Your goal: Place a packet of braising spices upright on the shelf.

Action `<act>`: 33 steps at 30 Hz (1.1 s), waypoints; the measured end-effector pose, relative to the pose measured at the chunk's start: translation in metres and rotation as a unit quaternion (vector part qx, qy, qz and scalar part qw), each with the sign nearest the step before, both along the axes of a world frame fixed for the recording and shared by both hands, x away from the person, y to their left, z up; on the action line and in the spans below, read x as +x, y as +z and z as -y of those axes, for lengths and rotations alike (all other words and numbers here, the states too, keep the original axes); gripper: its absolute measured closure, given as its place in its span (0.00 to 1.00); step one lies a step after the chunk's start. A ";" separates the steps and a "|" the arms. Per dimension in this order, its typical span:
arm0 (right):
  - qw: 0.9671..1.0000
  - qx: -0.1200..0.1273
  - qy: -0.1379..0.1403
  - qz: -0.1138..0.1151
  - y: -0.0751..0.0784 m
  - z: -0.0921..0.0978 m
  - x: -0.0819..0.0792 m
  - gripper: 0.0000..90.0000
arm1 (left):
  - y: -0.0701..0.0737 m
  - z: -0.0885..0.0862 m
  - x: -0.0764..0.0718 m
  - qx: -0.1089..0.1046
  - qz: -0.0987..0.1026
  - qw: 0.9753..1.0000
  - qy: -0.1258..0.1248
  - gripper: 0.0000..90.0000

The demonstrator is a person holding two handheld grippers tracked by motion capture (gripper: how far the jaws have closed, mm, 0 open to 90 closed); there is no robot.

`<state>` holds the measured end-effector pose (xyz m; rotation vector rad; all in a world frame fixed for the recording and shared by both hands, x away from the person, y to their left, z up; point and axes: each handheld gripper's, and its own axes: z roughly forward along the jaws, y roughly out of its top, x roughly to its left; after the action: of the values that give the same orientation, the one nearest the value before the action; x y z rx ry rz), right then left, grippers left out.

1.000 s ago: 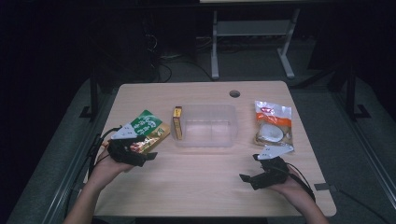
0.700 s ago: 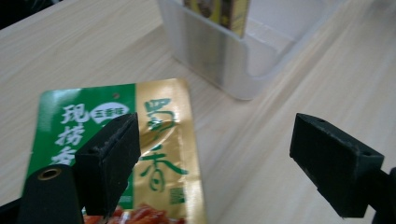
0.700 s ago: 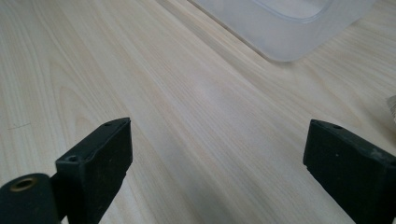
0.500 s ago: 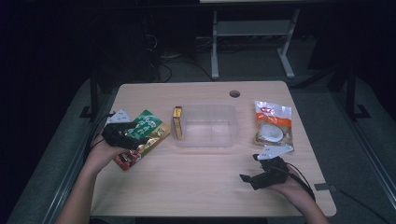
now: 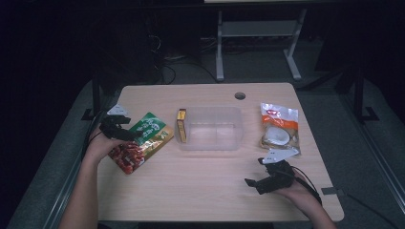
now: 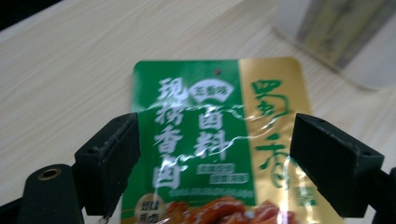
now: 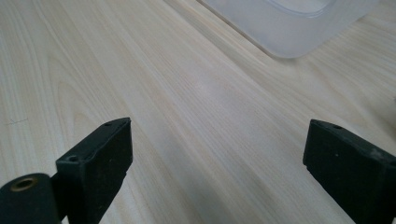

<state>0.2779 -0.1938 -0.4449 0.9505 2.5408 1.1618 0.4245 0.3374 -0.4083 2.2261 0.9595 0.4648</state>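
Observation:
A green and gold snack packet (image 5: pixel 143 141) (image 6: pixel 219 140) lies flat on the table's left side. My left gripper (image 5: pixel 125 133) (image 6: pixel 215 165) is open, its jaws spread to either side of the packet's width just above it. A clear plastic container (image 5: pixel 212 128) (image 7: pixel 289 23) stands in the middle, with a small yellow box (image 5: pixel 181 125) against its left wall. My right gripper (image 5: pixel 261 181) (image 7: pixel 215 172) rests open over bare wood at the front right, nothing between its jaws.
An orange and white food packet (image 5: pixel 278 125) lies at the right, behind my right gripper. A round cable hole (image 5: pixel 239 95) sits near the table's far edge. Bare wood spans the front between the two hands.
My left gripper moved away from the front edge and to the left, now straddling the green packet. The right gripper stayed put.

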 end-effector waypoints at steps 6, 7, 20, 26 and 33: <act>1.000 -0.002 0.008 0.000 -0.001 -0.001 0.001 0.09 | -0.016 -0.021 0.003 -0.005 -0.022 1.000 0.018 0.17; 1.000 -0.004 0.009 0.000 -0.001 -0.001 0.001 0.09 | -0.018 -0.024 0.002 -0.005 -0.026 0.999 0.020 0.17; 1.000 -0.009 0.015 -0.002 -0.002 -0.003 0.001 0.09 | -0.046 -0.037 0.005 0.017 -0.073 0.997 0.027 0.15; 1.000 -0.009 0.016 -0.004 -0.002 -0.003 0.001 0.09 | -0.048 -0.038 0.005 0.011 -0.078 0.997 0.029 0.14; 1.000 -0.009 0.017 -0.004 -0.002 -0.003 0.001 0.09 | -0.054 -0.045 0.005 -0.016 -0.081 0.996 0.032 0.13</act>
<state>0.2787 -0.1904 -0.4473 0.9140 2.5786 1.1431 0.4299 0.3819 -0.4618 2.2354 1.1167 0.2993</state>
